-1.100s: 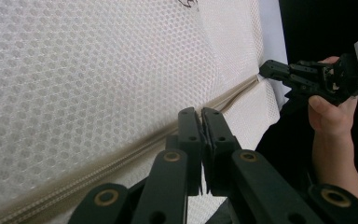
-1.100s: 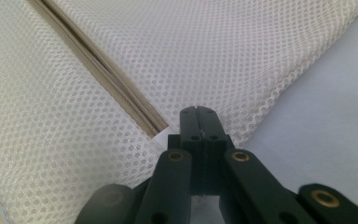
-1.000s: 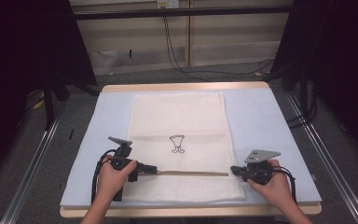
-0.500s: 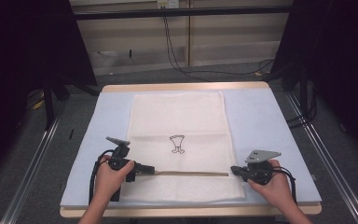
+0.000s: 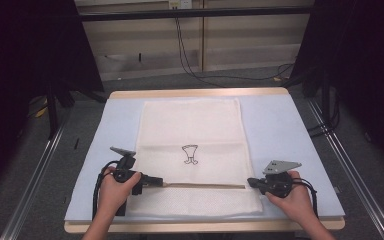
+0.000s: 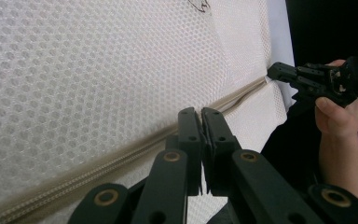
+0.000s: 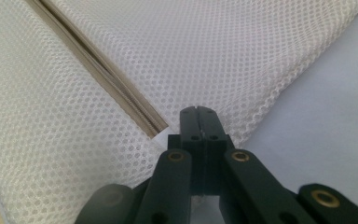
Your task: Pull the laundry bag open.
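Left tool (image 5: 156,183): jaws closed, tips at the left end of the zipper (image 5: 200,185); whether they pinch the pull or fabric cannot be told. Right tool (image 5: 250,182): jaws closed, tips on the mesh at the zipper's right end; any grip on the cloth cannot be told. The mesh bag (image 5: 192,130) lies flat on the blue mat (image 5: 290,135) atop the bench (image 5: 200,93), zipper running across its near part. A small black drawing (image 5: 190,154) sits mid-bag.

High view: above, facing forward-down, far. Gripper views: close along fingers; all share mesh bag (image 5: 192,150) zipper (image 6: 121,158).
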{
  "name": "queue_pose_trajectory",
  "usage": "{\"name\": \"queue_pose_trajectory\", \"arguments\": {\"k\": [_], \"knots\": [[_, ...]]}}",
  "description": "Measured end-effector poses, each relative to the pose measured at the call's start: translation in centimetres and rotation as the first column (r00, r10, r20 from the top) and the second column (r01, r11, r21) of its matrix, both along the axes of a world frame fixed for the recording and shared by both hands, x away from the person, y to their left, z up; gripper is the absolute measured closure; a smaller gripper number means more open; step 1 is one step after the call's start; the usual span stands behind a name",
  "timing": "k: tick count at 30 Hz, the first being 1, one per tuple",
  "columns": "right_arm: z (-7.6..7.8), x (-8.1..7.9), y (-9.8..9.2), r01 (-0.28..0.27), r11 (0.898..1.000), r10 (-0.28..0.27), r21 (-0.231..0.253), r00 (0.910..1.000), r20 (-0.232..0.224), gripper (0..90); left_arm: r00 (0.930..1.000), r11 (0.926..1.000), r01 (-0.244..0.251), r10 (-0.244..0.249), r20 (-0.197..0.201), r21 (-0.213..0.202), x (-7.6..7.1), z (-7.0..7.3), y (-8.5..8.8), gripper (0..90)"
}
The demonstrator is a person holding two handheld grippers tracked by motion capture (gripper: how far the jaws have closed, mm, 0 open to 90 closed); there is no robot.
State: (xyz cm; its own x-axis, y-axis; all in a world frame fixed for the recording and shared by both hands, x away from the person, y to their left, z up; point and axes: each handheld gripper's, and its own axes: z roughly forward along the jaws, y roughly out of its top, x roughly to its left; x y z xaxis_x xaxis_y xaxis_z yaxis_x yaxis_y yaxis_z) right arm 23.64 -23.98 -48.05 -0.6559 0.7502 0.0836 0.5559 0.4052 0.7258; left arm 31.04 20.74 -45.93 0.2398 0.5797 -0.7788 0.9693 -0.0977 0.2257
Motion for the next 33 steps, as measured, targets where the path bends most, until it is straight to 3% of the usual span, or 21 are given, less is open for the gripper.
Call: {"name": "queue_pose_trajectory", "arguments": {"k": [2, 4, 10, 20, 23, 24, 33], "knots": [[0.0, 0.0, 0.0, 0.0, 1.0, 0.0, 0.0, 1.0, 0.0, 90.0, 1.0, 0.9998, 0.005, -0.005, 0.001, 0.019, 0.0, 0.0, 0.0, 87.4], [0.0, 0.0, 0.0, -0.001, 1.0, 0.001, 0.001, 1.0, -0.002, 90.0, 0.9999, 0.9999, 0.011, -0.011, -0.004, 0.005, 0.1, 0.0, 0.0, 87.3], [0.0, 0.0, 0.0, -0.001, 1.0, 0.001, 0.002, 1.0, -0.002, 90.0, 1.0, 0.9999, 0.007, -0.007, -0.002, 0.015, 0.0, 0.2, 0.1, 87.4], [0.0, 0.0, -0.1, 0.004, 1.0, -0.004, 0.008, 1.0, -0.005, 90.0, 0.9998, 0.9997, -0.019, 0.019, 0.007, 0.018, -0.3, 0.3, 1.8, 87.4], [0.0, 0.0, -0.1, 0.003, 1.0, -0.003, 0.006, 1.0, 0.0, 90.0, 0.9995, 0.9988, -0.032, 0.032, 0.003, 0.038, -0.4, 0.2, 2.3, 87.4], [-0.1, 0.0, -0.1, 0.001, 1.0, -0.001, 0.008, 1.0, 0.001, 90.0, 0.9995, 0.9993, -0.031, 0.031, 0.005, 0.022, -0.4, 0.1, 2.7, 87.4], [0.0, 0.0, -0.1, 0.004, 1.0, -0.004, 0.007, 1.0, -0.003, 90.0, 0.9989, 0.9988, -0.048, 0.047, 0.006, 0.009, -0.7, 0.1, 3.8, 87.4]]}}
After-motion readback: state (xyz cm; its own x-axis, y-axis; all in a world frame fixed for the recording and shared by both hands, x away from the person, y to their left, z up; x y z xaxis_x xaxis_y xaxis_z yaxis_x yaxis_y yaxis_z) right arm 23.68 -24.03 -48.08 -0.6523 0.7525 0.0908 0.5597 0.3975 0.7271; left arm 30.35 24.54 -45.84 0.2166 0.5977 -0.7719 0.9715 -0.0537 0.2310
